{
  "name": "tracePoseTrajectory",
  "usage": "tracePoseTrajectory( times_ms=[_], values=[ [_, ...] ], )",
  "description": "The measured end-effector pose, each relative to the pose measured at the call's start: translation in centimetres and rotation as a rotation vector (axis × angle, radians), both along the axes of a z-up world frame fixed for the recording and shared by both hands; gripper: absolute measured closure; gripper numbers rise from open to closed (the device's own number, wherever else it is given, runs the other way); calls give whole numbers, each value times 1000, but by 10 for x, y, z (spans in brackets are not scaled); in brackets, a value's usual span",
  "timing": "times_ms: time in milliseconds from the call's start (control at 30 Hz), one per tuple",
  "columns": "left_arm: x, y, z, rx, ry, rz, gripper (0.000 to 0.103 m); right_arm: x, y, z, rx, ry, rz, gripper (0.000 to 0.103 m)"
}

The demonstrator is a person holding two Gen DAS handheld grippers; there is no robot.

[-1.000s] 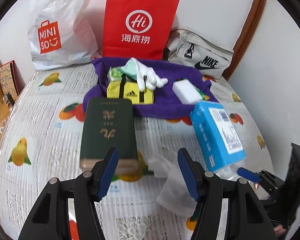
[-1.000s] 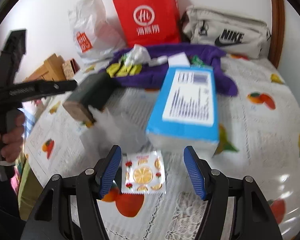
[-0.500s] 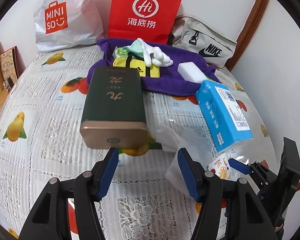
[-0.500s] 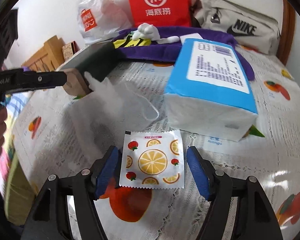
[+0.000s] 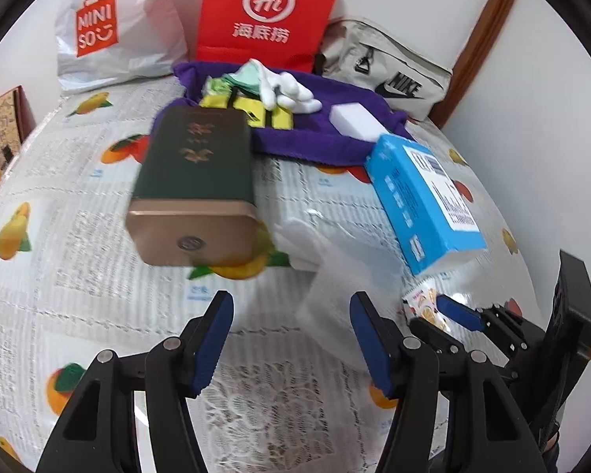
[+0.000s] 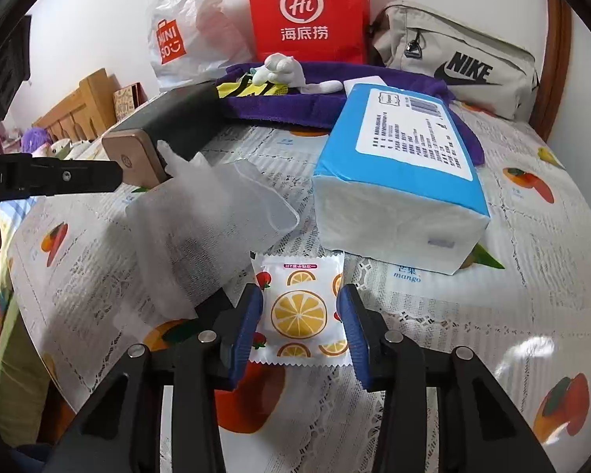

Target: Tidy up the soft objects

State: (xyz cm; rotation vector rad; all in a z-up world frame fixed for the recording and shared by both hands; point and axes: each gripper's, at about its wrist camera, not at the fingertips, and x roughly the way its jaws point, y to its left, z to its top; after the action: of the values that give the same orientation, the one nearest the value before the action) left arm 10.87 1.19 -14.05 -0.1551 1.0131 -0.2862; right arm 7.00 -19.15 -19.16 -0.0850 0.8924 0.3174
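Both right gripper pads flank, partly hiding, the sachet.

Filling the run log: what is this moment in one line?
right claw: open, straddling orange-print sachet | left claw: open, empty | blue tissue pack: untouched

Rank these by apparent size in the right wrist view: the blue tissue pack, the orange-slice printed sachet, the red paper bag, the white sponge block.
1. Blue tissue pack, though it lies near the camera.
2. Red paper bag, farther back, possibly bigger in reality.
3. Orange-slice printed sachet, nearest the lens.
4. White sponge block, mostly hidden.
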Motion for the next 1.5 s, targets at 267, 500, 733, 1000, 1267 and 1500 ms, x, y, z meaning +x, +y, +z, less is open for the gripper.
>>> tracePoseTrajectory(
  times_ms=[267,500,733,1000,1267,1500],
  values=[
    [5,-22,-20,23,20,-61,43,-3,-9,1,28,23,6,97],
    [12,-33,-32,53,8,-67,46,-5,-25,7,21,6,-36,55],
    [13,-26,-32,8,-3,-62,94,3,-36,-1,19,25,-69,38],
    [-4,-5,-7,-55,-50,-62,98,-2,-18,-5,-56,-45,-75,45],
    [-27,35,14,-19,-83,15,98,-3,-21,-1,-29,-25,-60,70],
    [-40,69,-10,33,-4,98,98,-6,-19,-1,12,-5,-42,87]
  ],
)
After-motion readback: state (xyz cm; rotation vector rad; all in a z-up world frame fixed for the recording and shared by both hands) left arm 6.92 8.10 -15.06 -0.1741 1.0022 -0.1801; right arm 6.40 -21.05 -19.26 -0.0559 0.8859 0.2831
